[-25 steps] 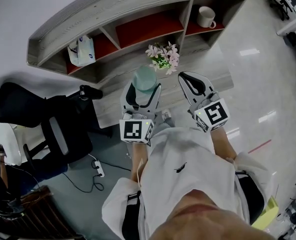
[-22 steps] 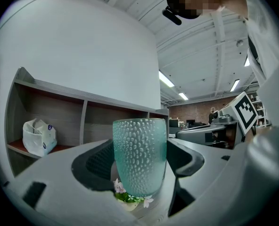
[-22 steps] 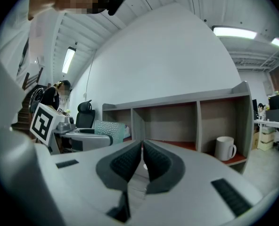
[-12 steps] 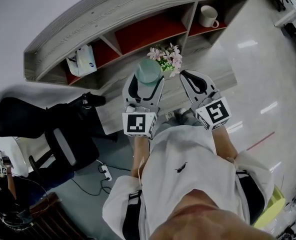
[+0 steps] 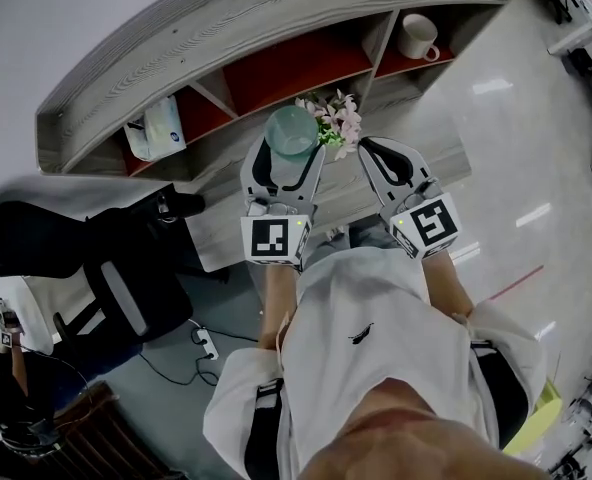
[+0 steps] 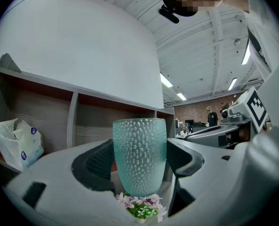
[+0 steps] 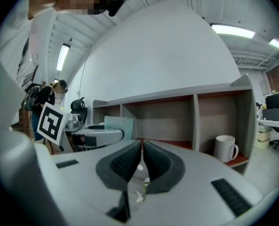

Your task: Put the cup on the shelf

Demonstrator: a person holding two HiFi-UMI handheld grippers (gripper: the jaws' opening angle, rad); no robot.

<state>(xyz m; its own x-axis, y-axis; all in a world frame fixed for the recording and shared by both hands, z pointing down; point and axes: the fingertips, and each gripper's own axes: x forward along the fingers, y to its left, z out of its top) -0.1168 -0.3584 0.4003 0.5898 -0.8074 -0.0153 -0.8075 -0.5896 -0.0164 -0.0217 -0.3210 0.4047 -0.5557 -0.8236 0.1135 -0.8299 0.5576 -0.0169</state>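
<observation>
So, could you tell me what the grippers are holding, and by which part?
The left gripper clamps the green cup by its opposite side walls. The right gripper is shut on nothing.

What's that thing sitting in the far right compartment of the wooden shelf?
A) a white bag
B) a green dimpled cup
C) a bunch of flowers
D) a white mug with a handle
D: a white mug with a handle stands alone in the rightmost compartment of the shelf, while the green cup is gripped in the left tool.
</observation>
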